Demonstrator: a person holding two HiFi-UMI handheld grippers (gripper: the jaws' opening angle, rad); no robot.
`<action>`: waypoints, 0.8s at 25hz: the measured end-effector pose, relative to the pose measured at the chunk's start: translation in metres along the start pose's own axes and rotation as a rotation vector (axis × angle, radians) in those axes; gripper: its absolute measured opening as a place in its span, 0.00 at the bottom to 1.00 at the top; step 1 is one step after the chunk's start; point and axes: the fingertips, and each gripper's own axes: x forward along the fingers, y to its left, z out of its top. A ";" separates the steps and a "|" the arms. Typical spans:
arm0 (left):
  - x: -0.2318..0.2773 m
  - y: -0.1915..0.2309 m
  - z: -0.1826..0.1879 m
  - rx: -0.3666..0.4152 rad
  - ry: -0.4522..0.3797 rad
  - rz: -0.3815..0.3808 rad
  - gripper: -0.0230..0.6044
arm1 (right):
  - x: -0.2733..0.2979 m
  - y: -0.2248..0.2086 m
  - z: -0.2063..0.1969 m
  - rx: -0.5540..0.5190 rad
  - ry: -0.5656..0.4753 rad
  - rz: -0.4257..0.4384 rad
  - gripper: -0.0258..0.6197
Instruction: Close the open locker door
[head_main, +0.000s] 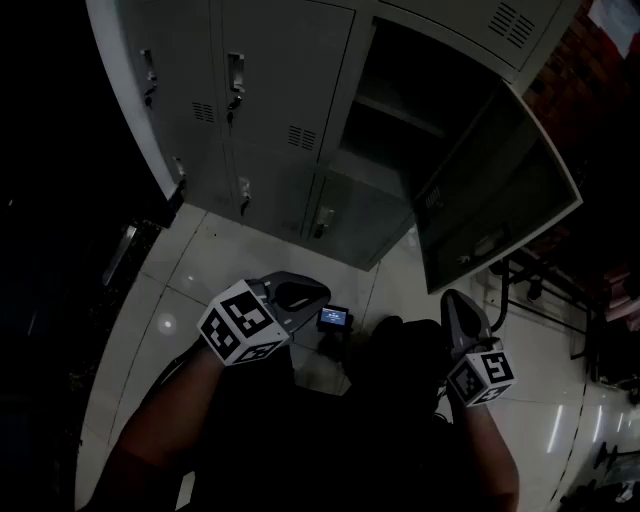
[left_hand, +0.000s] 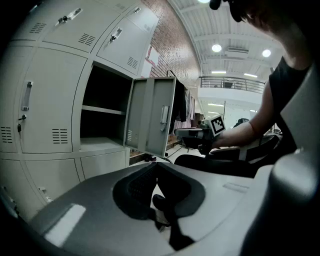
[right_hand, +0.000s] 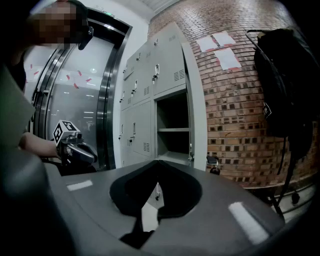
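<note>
The grey locker bank stands ahead of me. One compartment gapes dark, with a shelf inside. Its door is swung out wide to the right; the left gripper view shows this door with a vertical handle. My left gripper hangs low over the floor, short of the lockers, jaws shut and empty. My right gripper is held just below the door's lower corner, apart from it, also shut on nothing. The open compartment lies beyond it.
A brick wall runs along the right of the lockers, with a black backpack hanging on it. A small device with a lit screen is between my grippers. Dark frame legs stand on the white tiled floor at right.
</note>
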 end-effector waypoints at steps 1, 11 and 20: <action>0.000 0.000 0.000 0.000 0.000 0.000 0.06 | 0.000 -0.001 0.000 0.002 0.001 -0.003 0.04; 0.000 0.000 -0.001 0.000 0.002 -0.001 0.06 | -0.005 -0.018 0.005 0.000 -0.007 -0.061 0.04; 0.000 0.000 0.000 0.001 0.003 -0.001 0.06 | -0.009 -0.052 0.023 0.006 -0.043 -0.117 0.19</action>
